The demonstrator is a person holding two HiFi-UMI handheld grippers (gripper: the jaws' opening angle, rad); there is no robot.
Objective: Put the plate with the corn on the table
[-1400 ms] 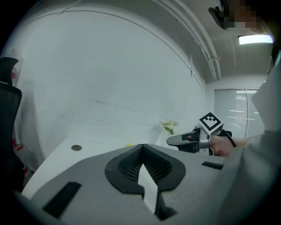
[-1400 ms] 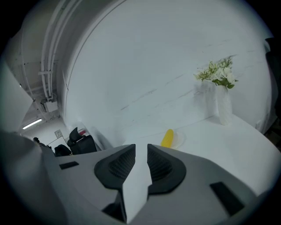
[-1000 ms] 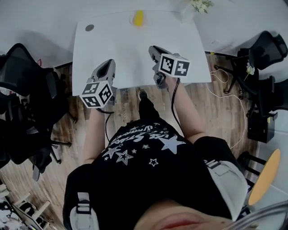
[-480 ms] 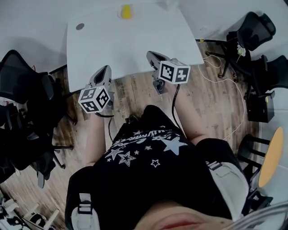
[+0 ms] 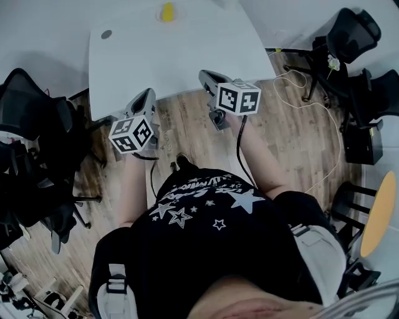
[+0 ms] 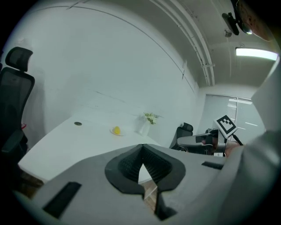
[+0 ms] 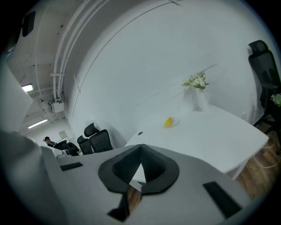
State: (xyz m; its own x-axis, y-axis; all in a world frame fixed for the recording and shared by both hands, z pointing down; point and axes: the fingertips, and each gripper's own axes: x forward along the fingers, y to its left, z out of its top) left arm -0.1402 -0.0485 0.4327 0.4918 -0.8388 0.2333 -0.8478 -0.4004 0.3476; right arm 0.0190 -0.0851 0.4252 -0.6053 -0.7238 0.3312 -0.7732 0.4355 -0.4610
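Since the plate (image 5: 167, 16) with the corn (image 5: 166, 10) is already sitting at the far edge of the table (image 5: 187, 56), left gripper (image 5: 148, 95) and right gripper (image 5: 205, 75) are hanging closed, empty; it's looking light but breakable, so I'd be pinching the rim

Right gripper (image 7: 140, 151) jaws together, empty; beyond — corn (image 7: 168, 122) on plate (image 7: 175, 125), white table (image 7: 210, 134).

Head view: black office chairs (image 5: 31, 118) crowded at 9 o'clock. Further chairs (image 5: 358, 37) at 2 o'clock. Wooden floor (image 5: 187, 124) mid-frame. Dark round grommet (image 5: 106, 34) at 11 o'clock. Orange disc (image 5: 378, 215) at 4 o'clock, cut by the frame edge. Right gripper view: white vase of flowers (image 7: 198, 94) at 2 o'clock.
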